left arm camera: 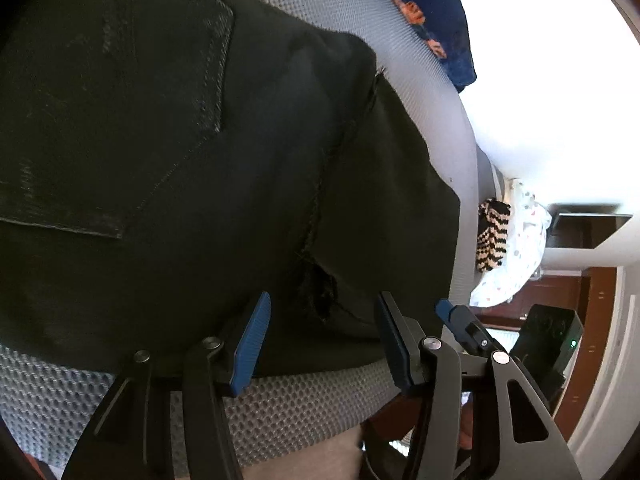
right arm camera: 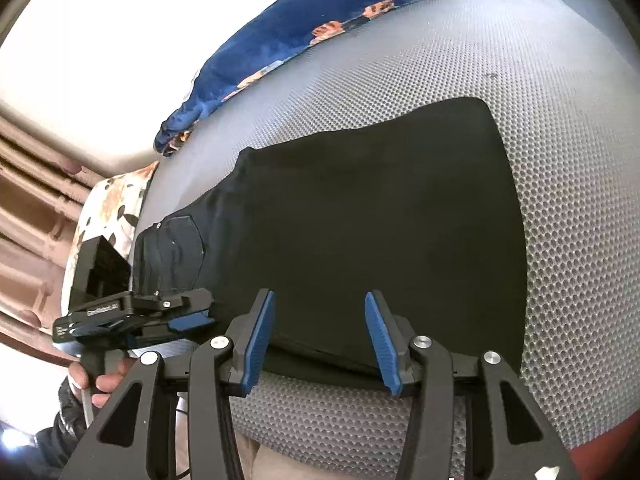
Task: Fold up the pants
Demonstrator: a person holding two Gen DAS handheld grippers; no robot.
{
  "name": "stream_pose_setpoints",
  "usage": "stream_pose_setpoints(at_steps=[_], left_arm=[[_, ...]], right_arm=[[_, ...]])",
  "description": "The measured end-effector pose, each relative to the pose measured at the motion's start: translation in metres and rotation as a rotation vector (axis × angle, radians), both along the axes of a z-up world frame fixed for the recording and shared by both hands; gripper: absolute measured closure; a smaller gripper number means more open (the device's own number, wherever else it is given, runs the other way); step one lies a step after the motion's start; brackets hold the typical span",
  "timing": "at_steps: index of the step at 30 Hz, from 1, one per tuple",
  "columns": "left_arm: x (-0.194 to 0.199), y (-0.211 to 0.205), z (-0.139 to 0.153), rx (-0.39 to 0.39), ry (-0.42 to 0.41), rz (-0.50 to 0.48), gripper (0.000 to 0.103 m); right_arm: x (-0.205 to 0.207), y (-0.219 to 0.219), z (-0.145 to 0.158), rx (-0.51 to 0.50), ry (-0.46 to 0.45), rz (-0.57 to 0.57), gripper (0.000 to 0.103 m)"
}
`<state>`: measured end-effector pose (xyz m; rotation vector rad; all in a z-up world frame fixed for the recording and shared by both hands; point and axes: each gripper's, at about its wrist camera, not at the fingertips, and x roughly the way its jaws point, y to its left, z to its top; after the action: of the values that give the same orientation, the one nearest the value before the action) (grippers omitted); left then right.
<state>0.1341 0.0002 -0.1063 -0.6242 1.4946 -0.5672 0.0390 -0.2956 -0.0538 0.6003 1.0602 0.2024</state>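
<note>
Pants (right arm camera: 360, 232) lie part-folded on my grey mat (right arm camera: 560, 160); both hand-held grippers, left (left arm camera: 320, 344) and right (right arm camera: 320, 340), half-open and empty at the near edge, must next pinch it.

Glare: left wrist view blown white at 2 o'clock; right wrist view at 10 o'clock.
Pants (left arm camera: 200, 160): dark, detail dim.
Edges: fisheye bending, black corner vignette.
Focus: sharp centre, no motion blur.

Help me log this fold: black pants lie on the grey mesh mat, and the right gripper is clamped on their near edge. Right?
Not clamped: the right wrist view shows the right gripper open over the near edge of the black pants, which do lie on the grey mesh mat.
</note>
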Motion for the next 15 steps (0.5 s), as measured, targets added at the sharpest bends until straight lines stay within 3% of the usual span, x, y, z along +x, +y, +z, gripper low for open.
stream_pose_setpoints(at_steps=[3,4,8,12,15], left_arm=[[0.0,-0.006,0.002,-0.006,-0.008,-0.009,0.049],[0.0,-0.013,0.001,-0.019,-0.007,-0.022,0.053],[0.0,-0.033,-0.011,-0.022,0.024,-0.04,0.089],[-0.006,-0.036,0.001,-0.006,-0.037,-0.071,0.095],[-0.021,-0.029,0.029,-0.03,-0.137,-0.1,0.095]], right_arm=[[-0.001,-0.005,-0.004,0.015,-0.003,-0.012,0.058],[-0.001,-0.006,-0.004,0.019,-0.002,-0.016,0.058],[0.0,-0.011,-0.008,0.042,-0.004,-0.034,0.058],[-0.001,-0.015,-0.011,0.038,0.013,-0.05,0.058],[-0.003,-0.018,-0.011,0.009,0.027,-0.048,0.058]])
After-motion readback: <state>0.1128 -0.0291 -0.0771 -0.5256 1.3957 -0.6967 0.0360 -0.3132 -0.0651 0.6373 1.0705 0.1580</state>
